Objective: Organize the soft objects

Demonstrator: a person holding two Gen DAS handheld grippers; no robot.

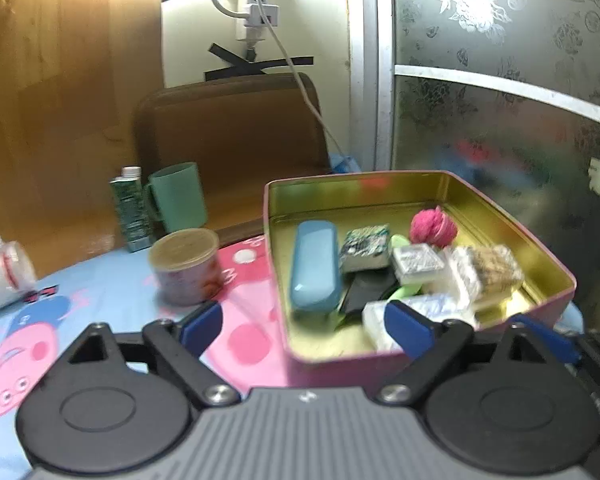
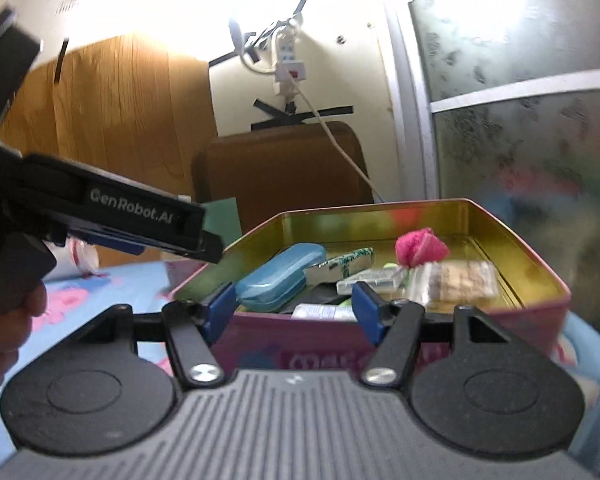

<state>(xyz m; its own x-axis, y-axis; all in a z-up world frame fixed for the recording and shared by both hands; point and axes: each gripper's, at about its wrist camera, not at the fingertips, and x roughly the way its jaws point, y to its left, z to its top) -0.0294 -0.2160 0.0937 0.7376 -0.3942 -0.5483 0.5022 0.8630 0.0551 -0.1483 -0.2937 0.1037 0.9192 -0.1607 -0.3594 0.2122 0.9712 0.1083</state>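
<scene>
1. On the surface (image 1: 100, 280) there's a kids' cartoon-pig cloth in light blue and pink, and pretty much everything sits on that.
2. Main thing is the pink tin (image 1: 432, 364) with a gold inside, lid off, toward the right side. It holds a light blue case (image 1: 314, 266), a pink yarn ball (image 1: 434, 226) near the back wall, a few small wrapped packets (image 1: 418, 266) and a white tissue pack (image 1: 380, 322) at the front edge.
3. Left of the tin: a round tub with a tan lid (image 1: 186, 270), a green mug (image 1: 178, 196) and a slim green carton (image 1: 130, 210) just beside the mug. A clear plastic bag (image 1: 2, 276) lies at the far left.
4. Room-wise: wood panelling on the left, a brown chair back (image 1: 232, 136) behind the surface, a white power strip (image 1: 260, 12) taped to the wall with a cable hanging down, and a frosted floral glass door (image 1: 508, 72) on the right.
5. Left gripper (image 1: 304, 322) hovers at the tin's near-left corner, jaws spread wide, nothing between them.
6. Right gripper (image 2: 294, 310) faces the tin's front wall, jaws apart and empty. Both views are a bit blurry.
</scene>
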